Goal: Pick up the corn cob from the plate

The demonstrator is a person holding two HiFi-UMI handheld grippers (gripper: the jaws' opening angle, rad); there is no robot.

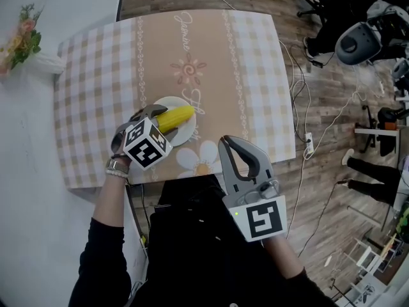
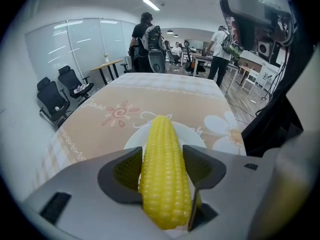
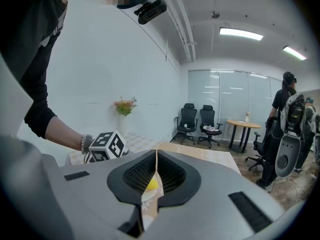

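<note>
While the grey left gripper (image 1: 160,123) with the black-and-white marker cube reaches over the table (image 1: 249,75), its jaws pinch the long yellow corn cob (image 1: 174,118) from both sides. They hold it near its thick end. The thin end points away from the person, over the small round white plate (image 1: 188,135). I cannot tell if the corn cob touches the plate or hangs just above it. The plate sits on the table's beige and white checked cloth, near the close edge, just beside a big white flower print (image 1: 199,158).

The grey right gripper (image 1: 225,141) is held to the right of the plate and does not touch it. Its jaws are pressed together with nothing between them. Its tip is just beside the flower print, at the table's close edge.

A bunch of pink flowers (image 1: 24,40) stands well apart, off the table's far left corner.
</note>
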